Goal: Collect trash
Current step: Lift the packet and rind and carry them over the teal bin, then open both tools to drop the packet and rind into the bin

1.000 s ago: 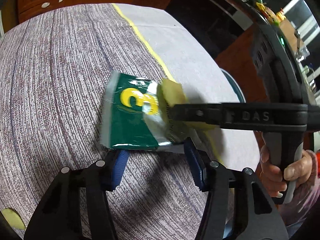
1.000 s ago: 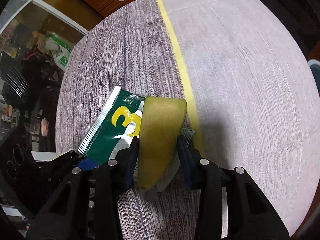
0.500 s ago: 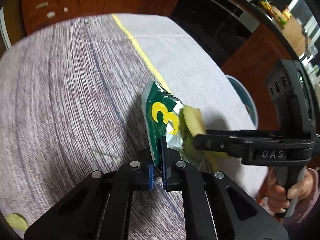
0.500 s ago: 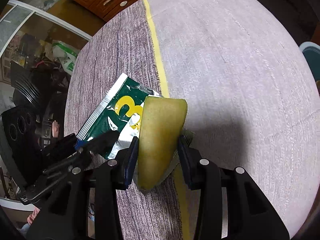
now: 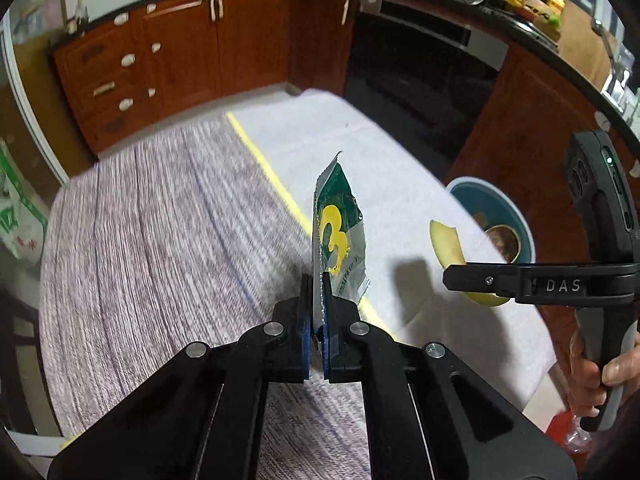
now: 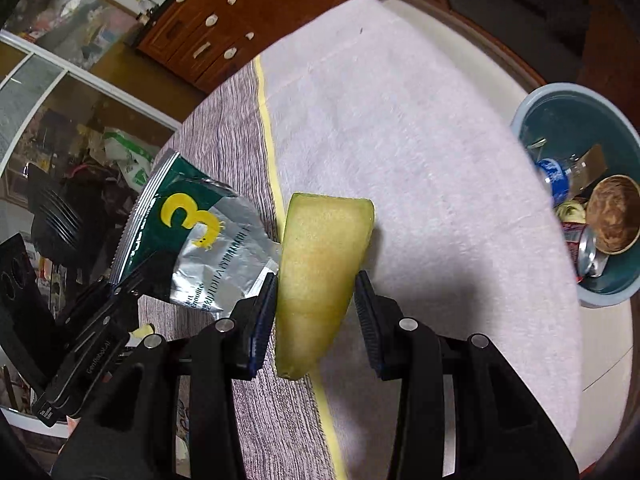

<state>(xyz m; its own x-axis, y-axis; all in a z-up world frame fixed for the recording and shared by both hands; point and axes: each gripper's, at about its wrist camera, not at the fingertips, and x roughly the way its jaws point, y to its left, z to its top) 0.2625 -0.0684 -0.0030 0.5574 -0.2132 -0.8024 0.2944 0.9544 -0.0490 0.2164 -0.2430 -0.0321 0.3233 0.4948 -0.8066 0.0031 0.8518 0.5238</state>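
Both pieces now lifted off desk [image 5: 160, 240]: left hand-held gripper [image 5: 316, 312] clamped on green foil wrapper [image 5: 338, 224], right hand-held gripper [image 6: 316, 316] clamps melon rind [image 6: 320, 272]; neither yet in trash basin [image 6: 532, 108].

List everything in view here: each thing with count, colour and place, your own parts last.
wrapper: one, green and silver with a yellow 3, lifted off the table, pinched at its lower edge
rind slice: one, yellow-green, held up between the right gripper's pads
bin: one, blue-grey rim with teal inside, below the table's far right edge, holding cans, a bottle and other scraps
table cloth: one, purple-grey streaked half and pale half, split by a yellow line
cabinets: dark red-brown wood with pale handles, along the far wall
small yellow scrap: one, on the cloth behind the left gripper
left gripper: black, blue pads, shut on the wrapper
right gripper: black, blue pads, shut on the rind slice
hand: one, around the right gripper's handle
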